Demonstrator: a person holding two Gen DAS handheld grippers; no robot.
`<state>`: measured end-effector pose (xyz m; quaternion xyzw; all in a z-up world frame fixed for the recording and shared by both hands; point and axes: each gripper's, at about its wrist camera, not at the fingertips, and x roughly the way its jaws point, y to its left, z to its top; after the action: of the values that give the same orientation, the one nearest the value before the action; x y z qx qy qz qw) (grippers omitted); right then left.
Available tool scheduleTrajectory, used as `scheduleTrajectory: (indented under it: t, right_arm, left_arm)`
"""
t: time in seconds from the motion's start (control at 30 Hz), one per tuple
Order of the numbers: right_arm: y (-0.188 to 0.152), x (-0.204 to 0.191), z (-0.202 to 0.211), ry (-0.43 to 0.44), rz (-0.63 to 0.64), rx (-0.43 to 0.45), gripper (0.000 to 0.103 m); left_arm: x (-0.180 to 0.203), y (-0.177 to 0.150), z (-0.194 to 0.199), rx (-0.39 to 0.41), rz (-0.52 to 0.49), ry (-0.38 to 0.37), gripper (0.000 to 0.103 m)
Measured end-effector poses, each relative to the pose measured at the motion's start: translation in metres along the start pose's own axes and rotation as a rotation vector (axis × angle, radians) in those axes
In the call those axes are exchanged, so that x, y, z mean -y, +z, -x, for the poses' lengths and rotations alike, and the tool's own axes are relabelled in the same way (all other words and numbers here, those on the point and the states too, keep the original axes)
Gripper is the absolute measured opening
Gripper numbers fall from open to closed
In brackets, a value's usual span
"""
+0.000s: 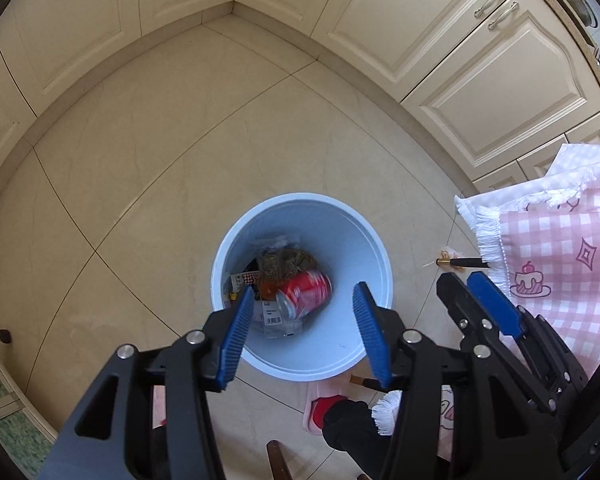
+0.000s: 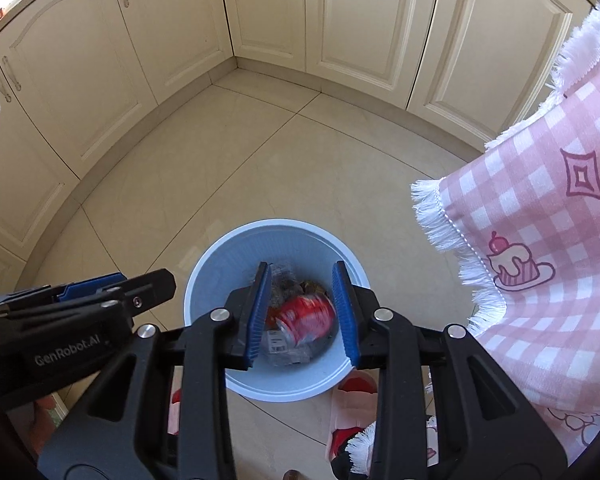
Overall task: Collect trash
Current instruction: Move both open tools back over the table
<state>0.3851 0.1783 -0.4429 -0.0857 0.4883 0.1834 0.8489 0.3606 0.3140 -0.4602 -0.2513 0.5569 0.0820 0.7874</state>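
I have both grippers hanging over the pale blue bin, which stands on the beige tiled floor in the corner of the cream cabinets. My left gripper stands spread, its blue ribbed pads apart with nothing pinched between them. My right gripper is also parted, though more narrowly, and its pads grip nothing either; what shows between them lies far below in the bin.

The red can lies on its side at the bottom of the bin, blurred in both views. It is bright red with smeared white lettering along the body, and its silver end faces toward the lower left. It rests on top of other rubbish: a clear wrapper with a barcode label beside and under it, and a brownish crinkled mass behind it.

To the right a pink checked cloth with white fringe and a cake drawing hangs down near the bin. A pink slipper with a red sock stands on the floor just below the bin's rim.
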Motion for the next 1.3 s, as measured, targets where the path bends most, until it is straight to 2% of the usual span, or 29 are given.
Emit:
scheduleTrajectory:
  t: [0.17, 0.27, 0.4, 0.47, 0.6, 0.63, 0.67, 0.8, 0.87, 1.03, 1.13, 1.3]
  right_arm:
    - [0.001, 0.002, 0.017, 0.003, 0.001, 0.013, 0.032]
    - [0.005, 0.007, 0.044, -0.002, 0.007, 0.050, 0.032]
    - [0.014, 0.014, 0.100, -0.014, 0.007, 0.141, 0.033]
    - [0.017, 0.021, 0.138, -0.019, 0.003, 0.208, 0.049]
    - [0.017, 0.035, 0.210, -0.088, 0.007, 0.331, 0.049]
    - [0.017, 0.042, 0.228, -0.098, -0.003, 0.359, 0.050]
    - [0.015, 0.049, 0.245, -0.108, -0.013, 0.384, 0.052]
    - [0.000, 0.091, 0.323, -0.138, -0.073, 0.495, 0.056]
    - [-0.012, 0.113, 0.355, -0.163, -0.109, 0.541, 0.059]
    - [-0.038, 0.179, 0.410, -0.223, -0.208, 0.602, 0.061]
    - [-0.056, 0.226, 0.431, -0.258, -0.276, 0.613, 0.061]
    - [-0.085, 0.292, 0.446, -0.330, -0.380, 0.609, 0.062]
  left_arm:
    - [-0.001, -0.002, 0.010, 0.020, -0.003, -0.006, 0.051]
    - [0.002, -0.006, 0.029, 0.061, -0.017, -0.003, 0.051]
    - [0.015, -0.012, 0.073, 0.137, -0.025, -0.057, 0.051]
    - [0.028, -0.015, 0.100, 0.191, -0.061, -0.069, 0.051]
    - [0.061, -0.026, 0.162, 0.300, -0.119, -0.122, 0.051]
    - [0.070, -0.029, 0.176, 0.322, -0.132, -0.136, 0.055]
    - [0.081, -0.033, 0.193, 0.349, -0.154, -0.145, 0.060]
    - [0.131, -0.054, 0.248, 0.452, -0.254, -0.179, 0.064]
    - [0.158, -0.063, 0.264, 0.475, -0.307, -0.205, 0.065]
    - [0.245, -0.089, 0.289, 0.483, -0.467, -0.257, 0.065]
    - [0.297, -0.106, 0.291, 0.454, -0.570, -0.292, 0.065]
    - [0.373, -0.133, 0.271, 0.378, -0.723, -0.268, 0.065]
